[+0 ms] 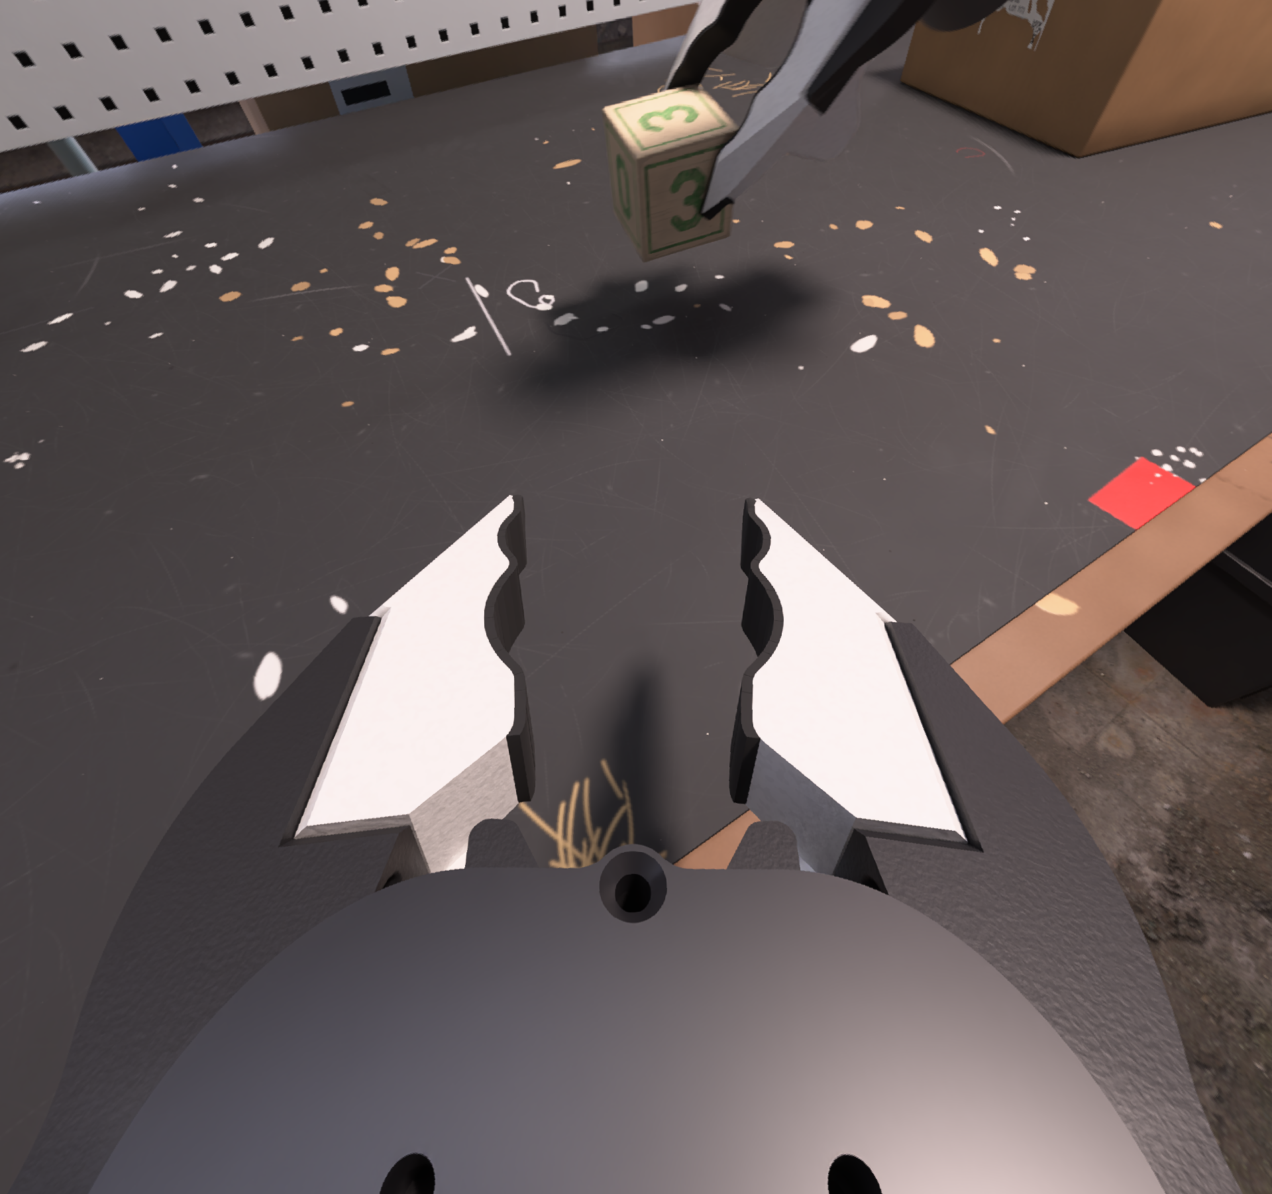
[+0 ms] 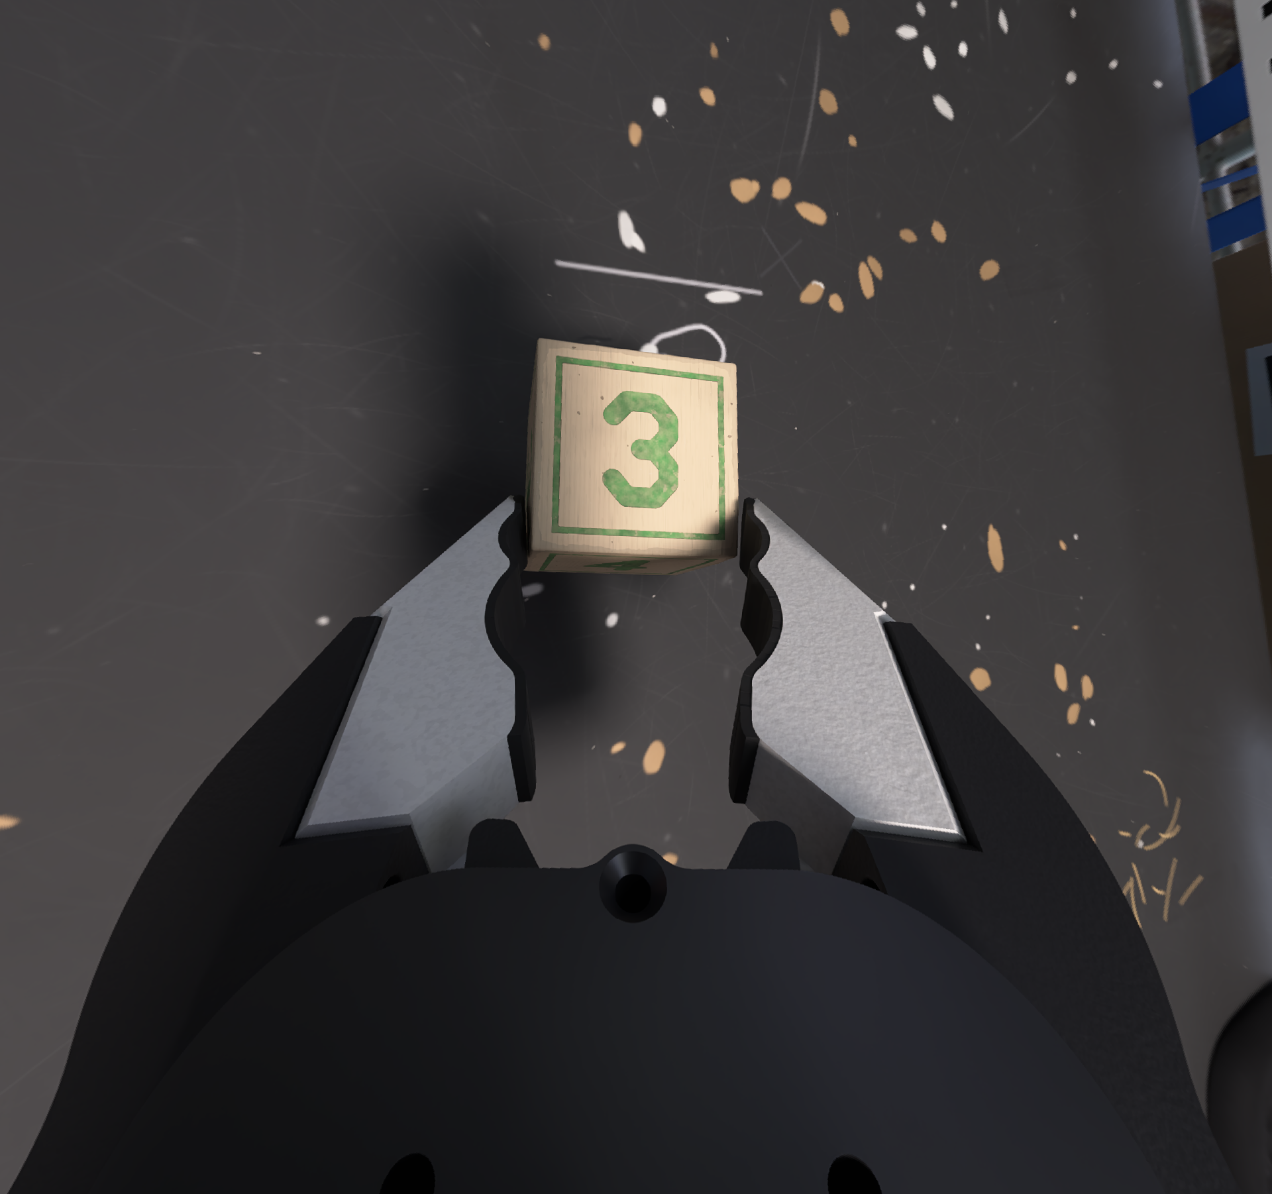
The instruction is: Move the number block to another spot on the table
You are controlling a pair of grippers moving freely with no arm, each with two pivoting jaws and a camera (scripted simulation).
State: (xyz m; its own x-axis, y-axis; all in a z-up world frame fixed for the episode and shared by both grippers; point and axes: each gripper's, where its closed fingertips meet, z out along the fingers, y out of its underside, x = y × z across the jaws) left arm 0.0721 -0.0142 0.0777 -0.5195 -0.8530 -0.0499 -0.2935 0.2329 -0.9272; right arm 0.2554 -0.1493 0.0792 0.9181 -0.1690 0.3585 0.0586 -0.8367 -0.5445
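The number block is a pale wooden cube with green figures and green frames on its faces. My right gripper is shut on it at the fingertips and holds it above the dark table, with its shadow on the surface below. In the left wrist view the block hangs in the air at the upper middle, gripped by the right gripper coming down from the top. My left gripper is open and empty, low over the table near its front edge.
A cardboard box stands at the back right. A white pegboard wall runs along the back. The table's brown front edge runs at the right, with a red patch beside it. Paint specks cover the table.
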